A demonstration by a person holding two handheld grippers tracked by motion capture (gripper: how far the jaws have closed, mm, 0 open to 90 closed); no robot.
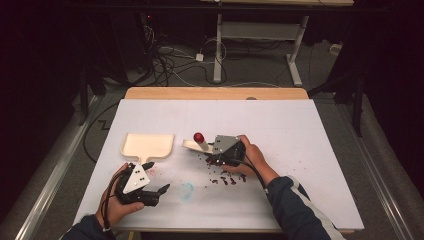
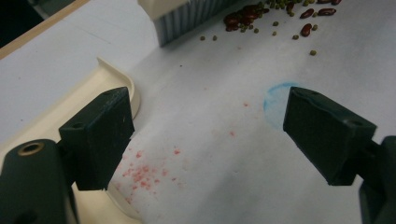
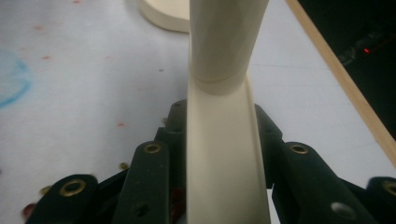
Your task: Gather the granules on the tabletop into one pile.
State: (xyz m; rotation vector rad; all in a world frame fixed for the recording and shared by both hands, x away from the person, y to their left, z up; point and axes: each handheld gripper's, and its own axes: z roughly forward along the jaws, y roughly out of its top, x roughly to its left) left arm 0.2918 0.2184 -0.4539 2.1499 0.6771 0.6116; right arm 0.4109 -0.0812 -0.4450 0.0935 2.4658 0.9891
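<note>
**Brush in the right gripper, sweeping beans beside the dustpan**

Brush (image 1: pixel 200 142), cream plastic with a red cap at the handle's far end, lies slanted over the middle of the white table (image 1: pixel 280 125); its cream handle (image 3: pixel 224 140) runs up between the right gripper's jaws, widening to a rounder sleeve farther out; grey bristles (image 2: pixel 187 21) under a cream block press onto the table in the left gripper view. Right gripper (image 1: pixel 220 156) is clamped narrow on that handle, jaws tight against both sides. Beans (image 1: pixel 226 179), dark red ones mixed with small green ones (image 2: pixel 275 23), lie scattered just beside the bristles and near the right hand. Dustpan (image 1: pixel 147 145), cream, shallow, with raised walls, sits well left of the brush, its stub handle toward the person; left gripper (image 1: pixel 159 192) hovers just in front of it, jaws spread wide with nothing between them; one jaw stands over the pan's rim (image 2: pixel 116 74). Blue ring mark (image 1: pixel 186 190) and pink specks (image 2: pixel 144 170) stain the table between the grippers.
</note>
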